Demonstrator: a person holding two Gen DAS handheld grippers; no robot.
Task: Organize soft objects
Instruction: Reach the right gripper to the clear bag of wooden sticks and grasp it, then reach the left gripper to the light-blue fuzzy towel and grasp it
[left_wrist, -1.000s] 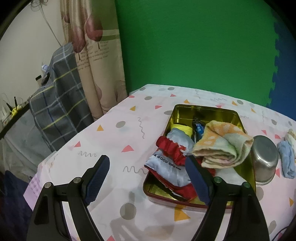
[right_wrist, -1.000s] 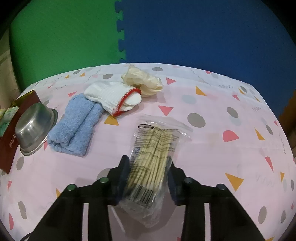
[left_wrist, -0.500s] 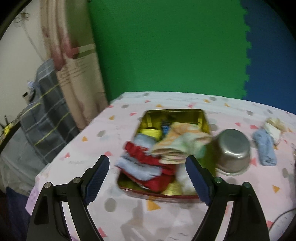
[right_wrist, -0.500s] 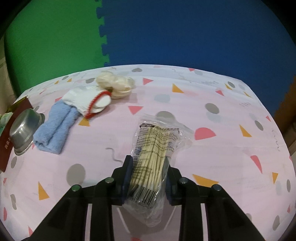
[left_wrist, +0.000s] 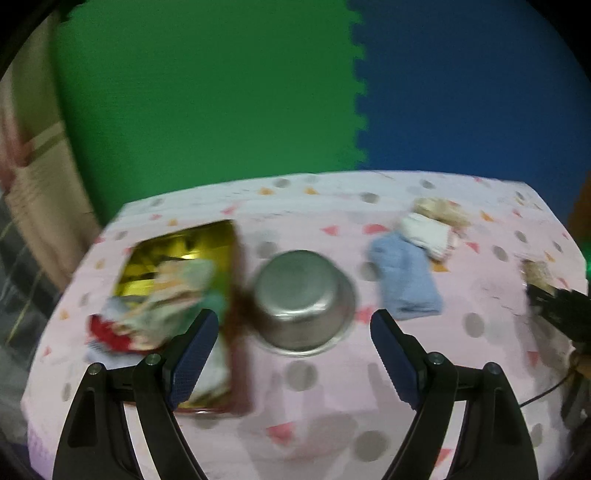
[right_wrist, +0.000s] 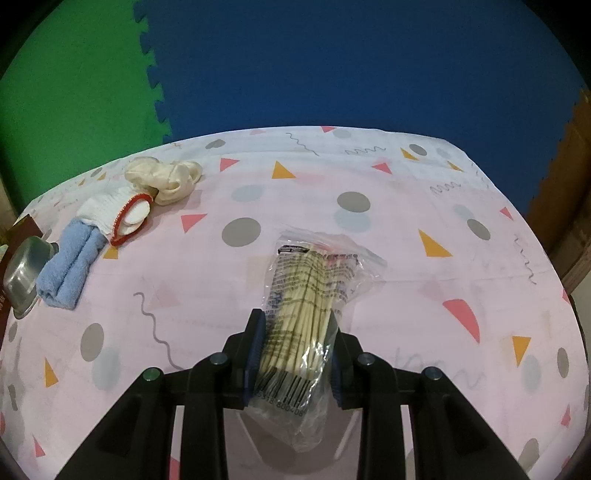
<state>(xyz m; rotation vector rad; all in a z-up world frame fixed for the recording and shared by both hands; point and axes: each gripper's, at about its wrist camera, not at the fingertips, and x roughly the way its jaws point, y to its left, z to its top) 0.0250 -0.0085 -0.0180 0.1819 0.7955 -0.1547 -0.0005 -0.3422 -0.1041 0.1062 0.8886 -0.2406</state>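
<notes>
Chopsticks packet (right_wrist: 303, 317) is pinched in the right gripper (right_wrist: 295, 350); left gripper (left_wrist: 291, 350) gapes empty above the steel bowl (left_wrist: 303, 295). Blue towel (right_wrist: 70, 266) sits beside it on the tablecloth (right_wrist: 406, 258).

we see our left gripper (left_wrist: 291, 354) with its jaws spread wide and nothing between them, above the counter (left_wrist: 317, 435) in its pink patterned cloth. ahead sits an upturned steel bowl (left_wrist: 304, 304), touching the gold tin (left_wrist: 177, 254) on its left, which is heaped with blurred cloths (left_wrist: 166, 306). right of the bowl lies a folded blue towel (left_wrist: 406, 280), with a white sock (left_wrist: 428, 232) at its far end.
</notes>
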